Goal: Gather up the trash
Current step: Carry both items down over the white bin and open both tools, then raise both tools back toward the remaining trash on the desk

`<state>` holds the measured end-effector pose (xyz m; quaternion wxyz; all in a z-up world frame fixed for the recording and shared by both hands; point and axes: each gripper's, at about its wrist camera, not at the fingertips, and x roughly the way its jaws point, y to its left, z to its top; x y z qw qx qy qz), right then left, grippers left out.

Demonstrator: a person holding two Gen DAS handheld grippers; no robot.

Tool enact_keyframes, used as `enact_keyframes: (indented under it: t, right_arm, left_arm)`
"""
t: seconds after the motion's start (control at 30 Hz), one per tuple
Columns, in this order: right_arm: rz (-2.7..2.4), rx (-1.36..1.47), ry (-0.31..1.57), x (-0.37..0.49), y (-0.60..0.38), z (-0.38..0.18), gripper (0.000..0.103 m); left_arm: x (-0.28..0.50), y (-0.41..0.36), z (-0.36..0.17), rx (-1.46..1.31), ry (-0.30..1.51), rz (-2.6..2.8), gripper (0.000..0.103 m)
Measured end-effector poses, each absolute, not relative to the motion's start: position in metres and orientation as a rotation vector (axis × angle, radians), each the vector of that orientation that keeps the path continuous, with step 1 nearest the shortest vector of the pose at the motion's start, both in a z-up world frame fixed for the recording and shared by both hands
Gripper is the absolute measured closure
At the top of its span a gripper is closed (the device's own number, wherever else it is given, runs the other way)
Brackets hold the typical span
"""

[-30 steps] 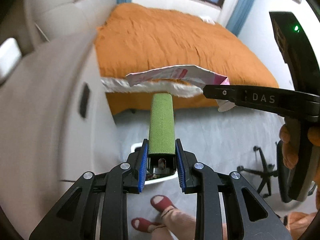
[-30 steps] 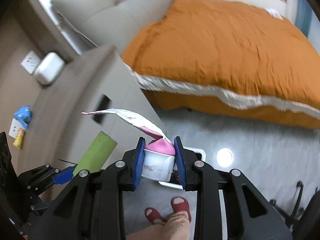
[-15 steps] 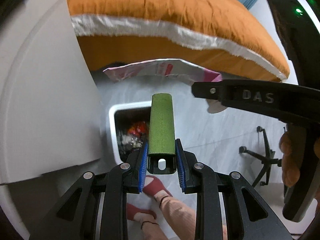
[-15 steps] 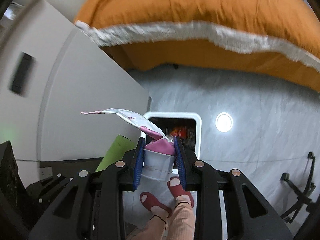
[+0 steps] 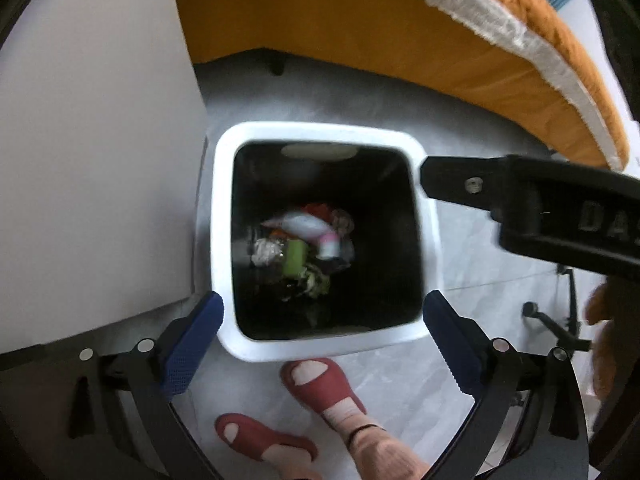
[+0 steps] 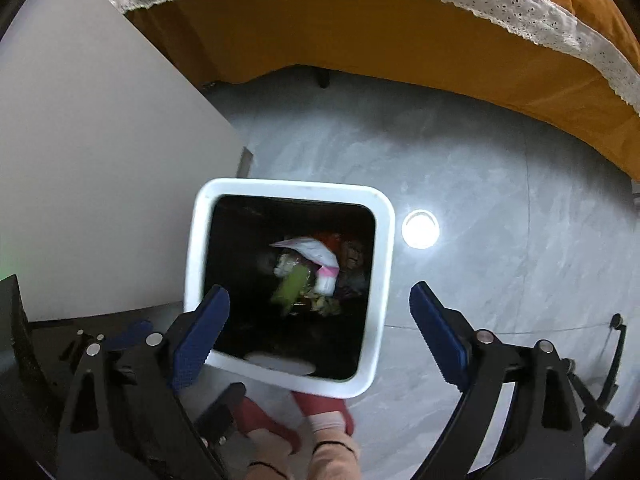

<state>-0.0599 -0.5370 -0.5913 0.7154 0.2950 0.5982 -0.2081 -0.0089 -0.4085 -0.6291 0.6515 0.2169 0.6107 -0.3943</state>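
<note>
A white-rimmed trash bin (image 5: 224, 216) with a black liner stands on the grey floor, also in the right wrist view (image 6: 384, 240). Inside lie the green box (image 5: 295, 255), the pink and white wrapper (image 5: 308, 227) and older crumpled trash. They also show in the right wrist view: green box (image 6: 290, 286), wrapper (image 6: 316, 254). My left gripper (image 5: 322, 340) is open and empty above the bin's near rim. My right gripper (image 6: 318, 334) is open and empty above the bin. The right gripper's body (image 5: 540, 204) crosses the left wrist view.
A grey cabinet side (image 5: 92, 152) stands left of the bin. The bed with an orange cover (image 6: 400, 32) lies beyond it. The person's feet in red slippers (image 5: 320, 384) are just in front of the bin. A chair base (image 5: 560, 320) stands at the right.
Both grippers tipped down over the bin and opened. The green box and the pink wrapper left the fingers and now lie inside the bin.
</note>
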Motion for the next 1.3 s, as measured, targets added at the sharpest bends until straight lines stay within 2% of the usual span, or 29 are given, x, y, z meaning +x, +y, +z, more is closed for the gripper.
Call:
enact_keyframes:
  t: [0.1,0.33,0.57,0.7,1.07,1.3]
  right_arm:
    - [-0.454,0.63,1.339,-0.06,-0.533,-0.589,0.01]
    - [-0.433,0.624,1.341,-0.058,-0.53,-0.568,0.008]
    - [-0.432,0.616,1.304,-0.052,-0.534,-0.517,0.008]
    - [-0.42,0.609,1.265,-0.056,-0.533,-0.467,0.008]
    - [-0.394,0.529,1.007,-0.078,-0.522,-0.266,0.005]
    - [-0.27,0.39,0.85,-0.048,-0.489,-0.173,0.005]
  left_arm:
    - [-0.008,-0.409,-0.634,0.493,1.394,-0.887,0.005]
    - [-0.005,-0.406,-0.61,0.484,1.386,-0.888,0.005]
    - [-0.006,-0.403,-0.549,0.43,1.364,-0.883,0.005]
    - [-0.016,-0.402,-0.488,0.413,1.317,-0.892,0.005]
    - [-0.024,-0.379,-0.285,0.37,1.115,-0.866,0.005]
    - [-0.001,-0.333,-0.192,0.312,0.944,-0.775,0.005]
